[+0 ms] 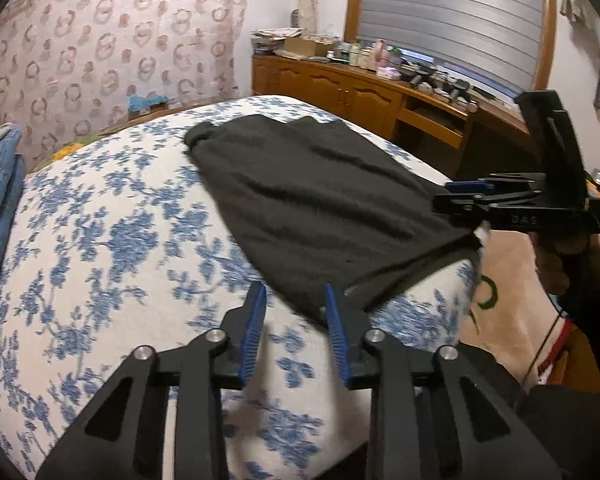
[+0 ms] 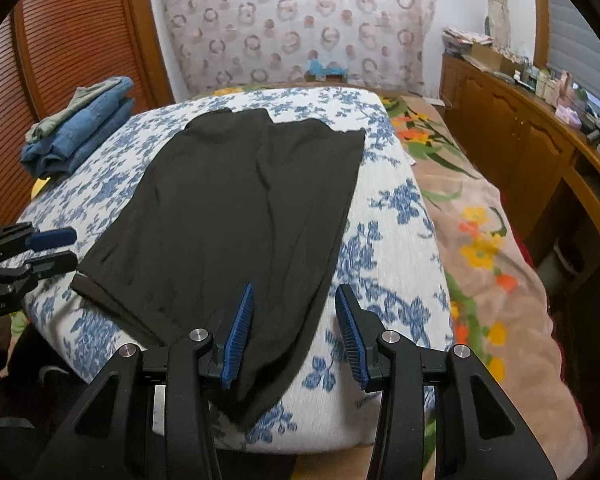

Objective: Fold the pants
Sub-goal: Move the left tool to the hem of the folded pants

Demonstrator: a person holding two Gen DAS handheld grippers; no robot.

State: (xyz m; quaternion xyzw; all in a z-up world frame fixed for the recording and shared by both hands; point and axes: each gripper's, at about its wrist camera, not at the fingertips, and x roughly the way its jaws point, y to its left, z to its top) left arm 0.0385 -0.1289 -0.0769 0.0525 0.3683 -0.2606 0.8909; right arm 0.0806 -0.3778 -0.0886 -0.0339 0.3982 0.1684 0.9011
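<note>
Black pants [image 1: 308,200] lie flat and lengthwise on a white cushion with blue flowers [image 1: 112,240]; they also show in the right wrist view [image 2: 236,208]. My left gripper [image 1: 296,300] is open and empty, hovering at the near corner of the pants. It shows at the left edge of the right wrist view [image 2: 56,250]. My right gripper [image 2: 294,300] is open and empty above the near edge of the pants, its left finger over the cloth. In the left wrist view it [image 1: 444,196] hovers at the right corner of the pants.
A pile of folded jeans [image 2: 80,128] sits on the cushion's far left corner. A flowered blanket [image 2: 480,248] covers the bed to the right. A wooden cabinet with clutter [image 1: 360,80] runs along the right wall. A patterned headboard cover [image 2: 292,20] stands behind.
</note>
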